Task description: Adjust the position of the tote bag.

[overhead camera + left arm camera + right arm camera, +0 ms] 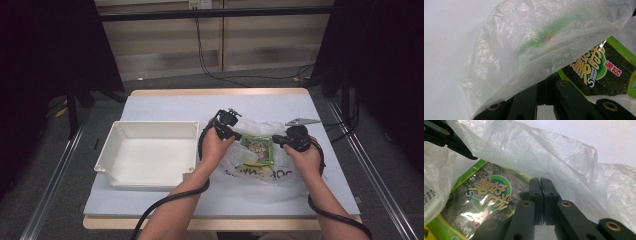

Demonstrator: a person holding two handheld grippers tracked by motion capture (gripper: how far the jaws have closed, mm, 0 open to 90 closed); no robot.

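Both tongs are pinched tight on a thin plastic bag [260,150] in the middle of the worktop [165,105]: left tongs [237,136] on its left edge, right tongs [278,141] on its right. They seem to be pulling its mouth wide around the green snack pack [258,148] inside. Next, I think, the pack must come out, maybe toward the white box [150,152] on the left.

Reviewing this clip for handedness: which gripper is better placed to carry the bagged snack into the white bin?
Probably left. The left gripper, shut on the plastic bag, sits on the side nearest the white bin, beside its right wall. The right gripper, also shut on the bag over the green snack packet, is farther away.
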